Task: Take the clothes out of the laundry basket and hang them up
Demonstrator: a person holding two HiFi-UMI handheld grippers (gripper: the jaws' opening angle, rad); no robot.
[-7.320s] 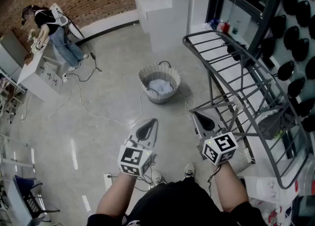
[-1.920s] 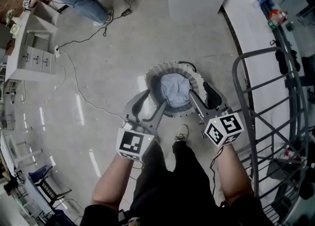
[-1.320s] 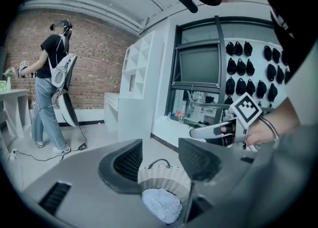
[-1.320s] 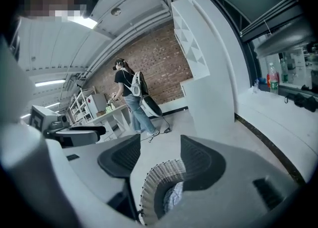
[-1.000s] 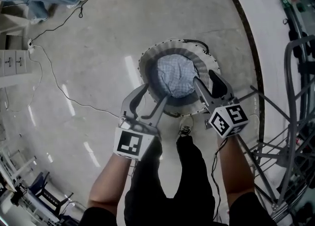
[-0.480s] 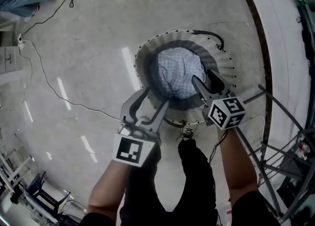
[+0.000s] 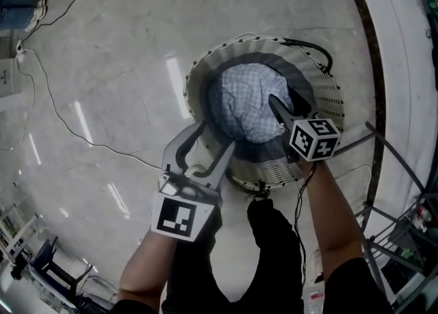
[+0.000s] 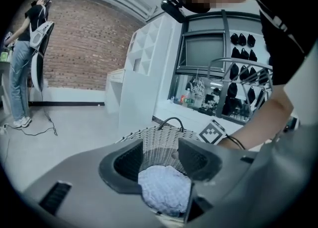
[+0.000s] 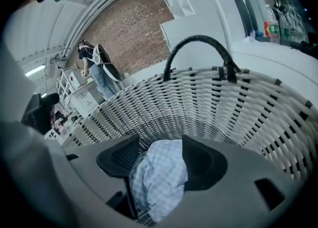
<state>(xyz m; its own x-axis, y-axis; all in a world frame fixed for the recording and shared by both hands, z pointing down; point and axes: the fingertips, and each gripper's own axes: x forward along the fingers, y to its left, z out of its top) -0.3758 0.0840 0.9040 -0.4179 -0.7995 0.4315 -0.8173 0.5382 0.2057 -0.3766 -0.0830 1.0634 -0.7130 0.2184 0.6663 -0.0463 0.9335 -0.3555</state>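
The step in hand is judged to be the first pick: a garment is being taken from the round white woven laundry basket (image 7: 321, 100), and nothing has yet been hung.

A crumpled pale blue checked cloth (image 7: 248, 104) is seen lying inside the basket, filling most of its bottom. The right gripper (image 9: 159, 165) has been lowered inside the basket, near its right wall. Its jaws are held apart, with a raised fold of the checked cloth bunched between them. No squeeze on the cloth is seen, so it is taken as not yet gripped. Whether the pads already touch it cannot be told.

The left gripper (image 7: 213, 136) is held just outside the basket, at the rim on its near left side. Its jaws are spread wide and nothing is held in them. Only the basket and the cloth are seen beyond them.

For the next move, the right jaws would need to be closed firmly on the fold. The cloth would then be lifted clear of the basket rim. The left gripper would probably be needed to catch a second edge, so that the garment can be spread. Grey metal bars (image 7: 400, 162), probably of a drying rack, are seen to the right of the basket.
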